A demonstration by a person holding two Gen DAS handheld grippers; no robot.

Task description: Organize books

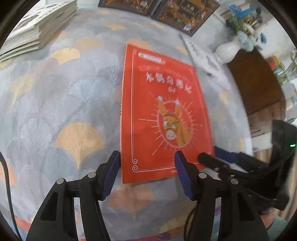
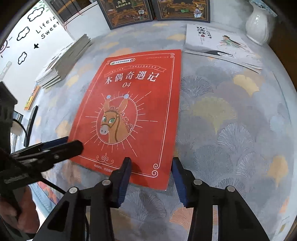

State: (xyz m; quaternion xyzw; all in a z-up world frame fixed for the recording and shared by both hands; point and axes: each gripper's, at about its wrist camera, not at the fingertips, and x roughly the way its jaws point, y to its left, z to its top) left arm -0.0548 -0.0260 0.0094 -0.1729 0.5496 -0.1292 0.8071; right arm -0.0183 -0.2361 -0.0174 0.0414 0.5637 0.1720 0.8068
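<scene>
A red book (image 2: 133, 103) with a donkey on its cover lies flat on the patterned tablecloth (image 2: 232, 129). My right gripper (image 2: 151, 161) stands open over its near right corner, the left pad above the cover and the right pad just past the book's edge. In the left wrist view the same red book (image 1: 163, 115) has its near left corner between the spread pads of my open left gripper (image 1: 147, 157). Each gripper shows in the other's view: the left gripper (image 2: 71, 141) at the book's left edge, the right gripper (image 1: 213, 155) at its right corner. Neither presses the book.
A stack of thin books (image 2: 65, 61) lies at the far left. Dark illustrated books (image 2: 128, 13) stand along the back. A pile of white booklets (image 2: 222, 46) and a white vase (image 2: 258, 24) sit at the far right. A hand (image 2: 18, 213) shows low left.
</scene>
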